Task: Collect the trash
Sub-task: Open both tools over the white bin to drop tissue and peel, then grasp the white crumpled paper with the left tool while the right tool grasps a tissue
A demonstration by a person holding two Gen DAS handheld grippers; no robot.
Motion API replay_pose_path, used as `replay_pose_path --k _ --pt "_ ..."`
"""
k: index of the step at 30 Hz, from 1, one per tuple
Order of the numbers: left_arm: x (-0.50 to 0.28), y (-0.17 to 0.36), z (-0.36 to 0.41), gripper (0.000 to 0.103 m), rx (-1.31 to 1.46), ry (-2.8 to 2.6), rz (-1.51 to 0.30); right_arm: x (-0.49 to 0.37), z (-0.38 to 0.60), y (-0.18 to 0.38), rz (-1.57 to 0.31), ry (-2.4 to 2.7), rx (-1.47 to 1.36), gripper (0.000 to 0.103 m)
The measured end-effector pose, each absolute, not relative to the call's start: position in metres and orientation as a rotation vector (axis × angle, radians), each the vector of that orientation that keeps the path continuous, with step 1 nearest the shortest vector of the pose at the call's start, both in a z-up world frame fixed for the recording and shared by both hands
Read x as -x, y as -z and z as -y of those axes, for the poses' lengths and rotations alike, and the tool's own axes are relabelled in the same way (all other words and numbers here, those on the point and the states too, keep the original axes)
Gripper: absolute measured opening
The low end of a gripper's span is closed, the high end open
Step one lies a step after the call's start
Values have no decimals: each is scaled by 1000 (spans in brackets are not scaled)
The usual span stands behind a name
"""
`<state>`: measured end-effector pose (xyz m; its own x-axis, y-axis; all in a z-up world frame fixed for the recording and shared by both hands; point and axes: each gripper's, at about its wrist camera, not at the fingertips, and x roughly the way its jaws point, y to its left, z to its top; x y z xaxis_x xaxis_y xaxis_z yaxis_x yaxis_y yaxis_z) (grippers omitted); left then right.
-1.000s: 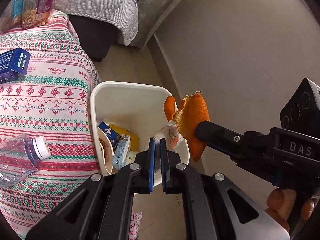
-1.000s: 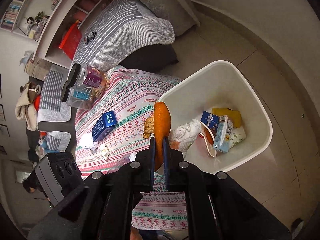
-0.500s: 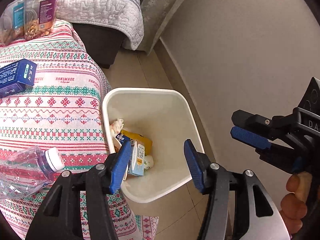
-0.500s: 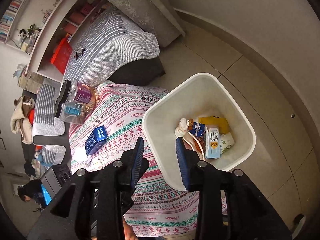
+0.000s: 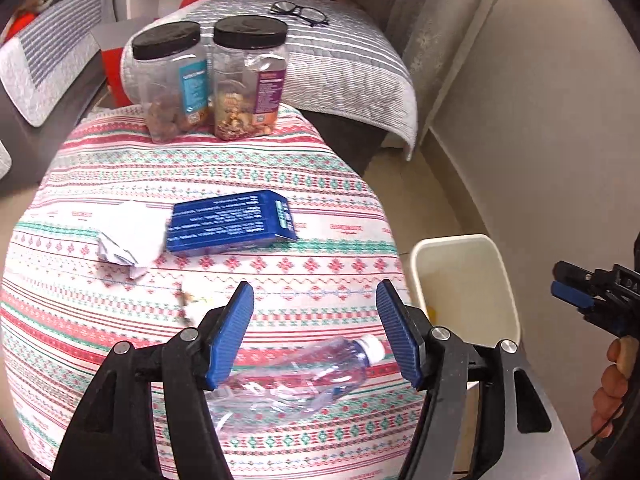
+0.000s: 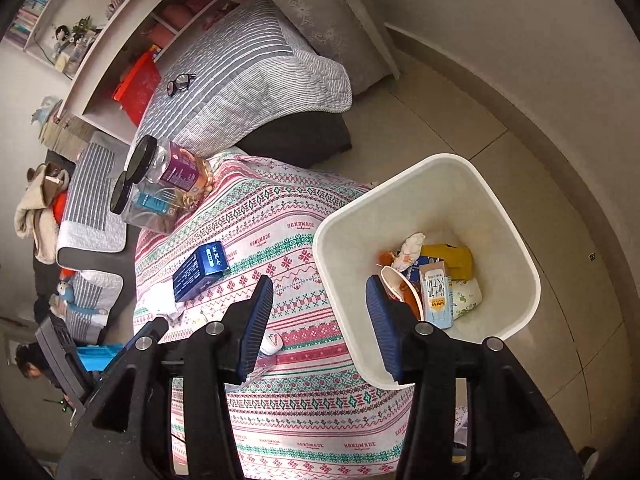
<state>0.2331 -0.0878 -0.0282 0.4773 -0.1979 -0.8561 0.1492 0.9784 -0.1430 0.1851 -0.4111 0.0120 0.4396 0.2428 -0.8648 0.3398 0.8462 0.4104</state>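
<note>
Left wrist view: the left gripper (image 5: 316, 328) has just been opening its jaws; they stand wide with nothing between the blue pads, which hang above the table and touch nothing. Just below them a crushed clear plastic bottle with a white cap (image 5: 296, 376) lies on its side, cap toward the right. Farther off sit a crumpled white paper (image 5: 128, 236) and, touching its right edge, a flat dark-blue carton (image 5: 230, 228); small crumbs (image 5: 188, 300) lie between paper and bottle. The white square plastic bin (image 5: 464, 280) stands on the floor just off the table's right edge. At far right the right gripper (image 5: 576, 288) is partly visible, with the person's fingers below it.

To take the bottle well, I judge the pads should straddle its body across the narrow way, near the middle, and close gently, as thin plastic may buckle or slip.

Right wrist view: the right gripper's jaws have also just been opening; they are partly apart and empty, hovering over the near rim of the bin, which holds cartons, a paper cup and peel.

The table wears a red, green and white patterned cloth (image 5: 320, 184); two black-lidded clear snack jars (image 5: 212, 80) stand at its far edge. Beyond are a grey striped quilted seat with black spectacles (image 5: 300, 12) on it, pale tiled floor and shelves.
</note>
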Motion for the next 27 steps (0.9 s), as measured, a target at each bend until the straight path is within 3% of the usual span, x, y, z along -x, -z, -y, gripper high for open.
replay_pose_path --k 3,10,23,26,27 --pt "-247 33 44 77 -170 -22 -990 -191 395 -11 -1142 54 -542 47" --pt "-275 51 -27 77 -16 -2 -1057 -210 341 1 -1203 -1 -408 48" --pt "-306 98 -16 77 11 46 -1155 -237 221 34 -1307 -155 -134 61" --pt "-310 111 -14 69 -4 35 -1179 -244 201 44 -1318 -181 -90 63" --pt "-309 113 -14 59 -26 20 -1173 -246 195 48 -1326 -194 -86 63"
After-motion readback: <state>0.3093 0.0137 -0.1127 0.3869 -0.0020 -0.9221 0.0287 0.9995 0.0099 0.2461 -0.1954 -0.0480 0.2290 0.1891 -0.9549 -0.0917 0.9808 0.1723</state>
